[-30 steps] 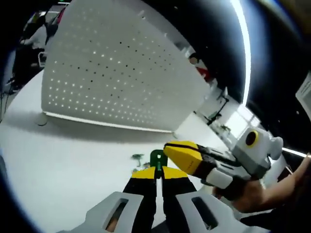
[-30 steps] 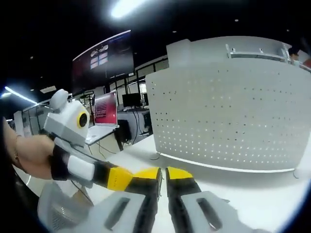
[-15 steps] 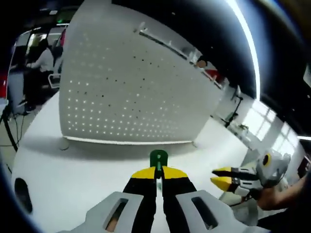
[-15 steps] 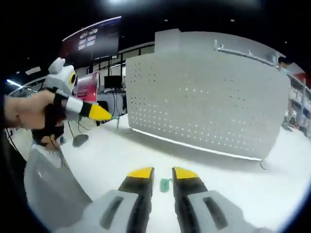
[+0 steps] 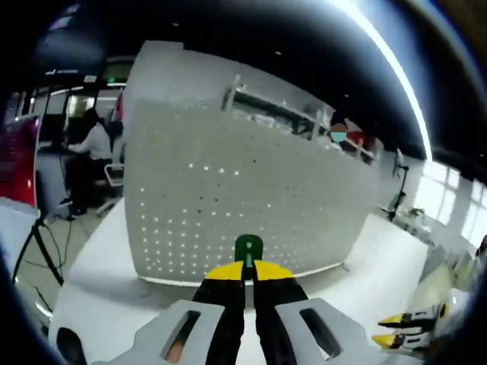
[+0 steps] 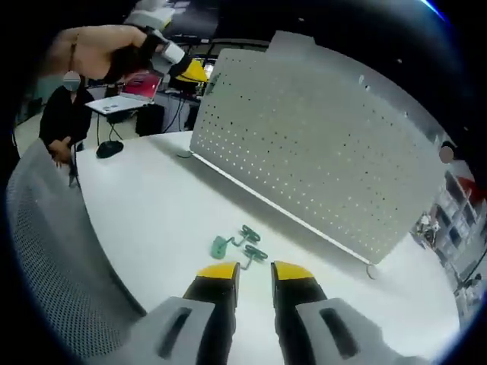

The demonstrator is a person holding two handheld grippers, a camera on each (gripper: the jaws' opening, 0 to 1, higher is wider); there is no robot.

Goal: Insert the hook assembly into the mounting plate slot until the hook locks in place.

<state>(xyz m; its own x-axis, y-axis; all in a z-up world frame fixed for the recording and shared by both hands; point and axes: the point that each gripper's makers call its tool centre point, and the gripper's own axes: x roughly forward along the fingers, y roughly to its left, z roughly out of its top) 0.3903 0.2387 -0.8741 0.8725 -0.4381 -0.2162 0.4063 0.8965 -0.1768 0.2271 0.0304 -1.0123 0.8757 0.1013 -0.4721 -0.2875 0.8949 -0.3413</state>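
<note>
My left gripper point(image 5: 248, 268) is shut on a green hook piece point(image 5: 248, 249) that sticks up between its yellow tips. Beyond it stands the white perforated mounting plate point(image 5: 228, 205), upright on the table. In the right gripper view a hand holds the left gripper point(image 6: 196, 71) high, close to the mounting plate point(image 6: 304, 167) near its upper left corner. My right gripper point(image 6: 254, 271) hangs low over the table, open, with nothing between its fingers. Just past its tips, loose green hooks point(image 6: 240, 243) lie on the white table. The right gripper point(image 5: 389, 331) also appears low at the right.
A grey mesh chair back point(image 6: 53, 258) rises at the left of the right gripper view. A white table point(image 6: 144, 198) carries the plate, with bare surface in front of it. People sit at desks point(image 5: 87, 152) behind the plate's left side.
The left gripper has risen with the green hook and moved closer to the plate. The two grippers have drawn apart. The right gripper's jaws have parted and it now looks down on the loose hooks.
</note>
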